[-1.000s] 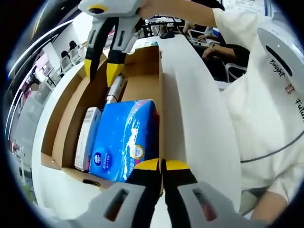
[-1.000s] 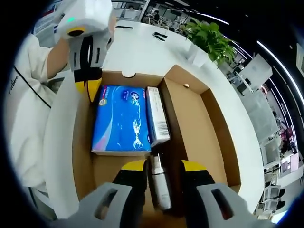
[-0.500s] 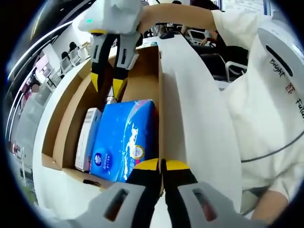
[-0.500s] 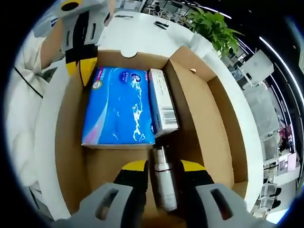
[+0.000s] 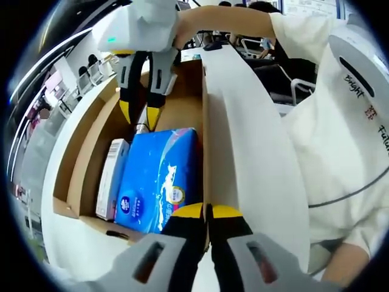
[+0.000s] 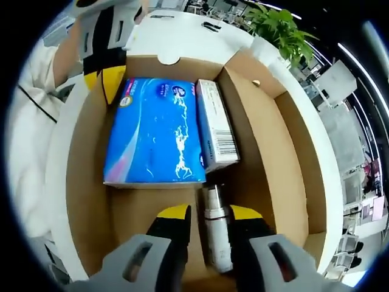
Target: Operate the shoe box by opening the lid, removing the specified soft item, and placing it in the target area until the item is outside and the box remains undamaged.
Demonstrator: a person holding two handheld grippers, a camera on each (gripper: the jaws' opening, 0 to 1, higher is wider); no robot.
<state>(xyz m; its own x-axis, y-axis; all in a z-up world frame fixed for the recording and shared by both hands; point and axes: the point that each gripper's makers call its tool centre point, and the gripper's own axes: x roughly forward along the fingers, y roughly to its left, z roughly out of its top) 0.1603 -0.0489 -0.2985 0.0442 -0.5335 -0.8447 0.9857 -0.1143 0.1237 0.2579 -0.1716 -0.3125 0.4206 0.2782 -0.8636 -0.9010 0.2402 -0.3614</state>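
Left gripper view: left gripper (image 5: 206, 212) jaws together, pinched on the upright edge of the box (image 5: 91, 158), probably the opened lid, holding it steady. Inside lie the blue pack (image 5: 159, 176), a small carton (image 5: 111, 176) just beside it, and a bottle (image 5: 141, 126) at the far end. The right gripper (image 5: 138, 114) has come down lower into the box than 1.0 s ago, tips now astride the bottle top.

Right gripper view: right gripper (image 6: 203, 213) jaws apart, with the bottle (image 6: 216, 234) between them; not closed on it yet as far as I can tell. Camera is nearer the box floor than before. Blue pack (image 6: 155, 131) untouched, flat in the box, carton (image 6: 216, 125) touching its side. Left gripper (image 6: 106, 79) at the box's near wall by the pack's corner.

Judgement: lid step is done; the soft item (likely the blue pack) isn't out. The reach is lined up on the bottle, so either it's being cleared first or the aim is off.
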